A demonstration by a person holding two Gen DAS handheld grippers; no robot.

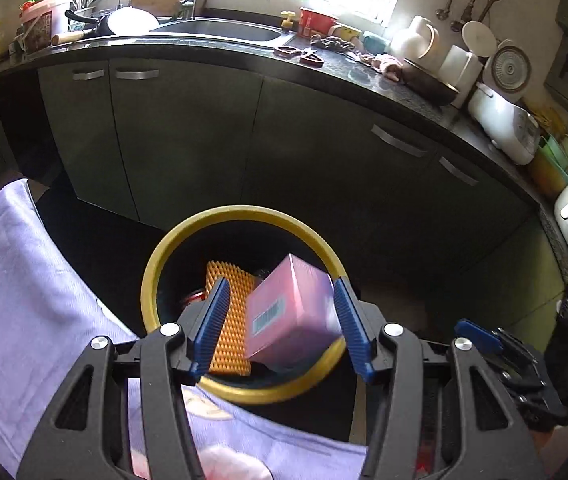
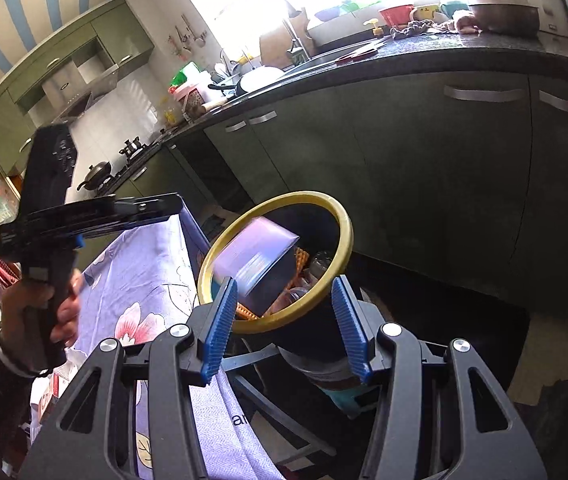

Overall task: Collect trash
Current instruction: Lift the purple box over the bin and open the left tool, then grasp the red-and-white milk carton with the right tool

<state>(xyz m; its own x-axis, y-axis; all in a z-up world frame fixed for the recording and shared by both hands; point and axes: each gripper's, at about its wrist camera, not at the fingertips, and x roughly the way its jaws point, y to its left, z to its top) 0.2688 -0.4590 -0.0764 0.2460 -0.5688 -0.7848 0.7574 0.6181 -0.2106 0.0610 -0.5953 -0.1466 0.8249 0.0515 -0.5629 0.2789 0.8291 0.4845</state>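
As a pink carton [image 1: 290, 312] drops motion-blurred into a yellow-rimmed waste bin [image 1: 151, 280], the left gripper [image 1: 281, 320] hangs above the opening with its 2 blue pads spread and pressing on nothing; the carton sits between them in the left wrist view but clear of both pads, apparently just let go. Its barcoded end faces the camera and its long axis slants up and away toward the bin's far rim, one corner overlapping the near rim. Beneath it in the bin lie an orange mesh sheet [image 1: 229, 320] and what looks like a red can [image 1: 193, 296]. From the right wrist view the same carton [image 2: 253, 256] shows as a pale blur inside the bin's mouth [image 2: 348, 232], with the right gripper [image 2: 281, 320] just short of the near rim, its jaws likewise apart and empty. A hand [image 2: 57, 308] holds the left tool's handle well to the left of the bin, over a floral lilac cloth [image 2: 143, 272] draped beside it. By this reading the left gripper is the nearer to the carton, directly above it. Nothing remains to grasp here, and any further trash probably lies away from the bin, perhaps on the cluttered black countertop [image 1: 203, 46] behind.
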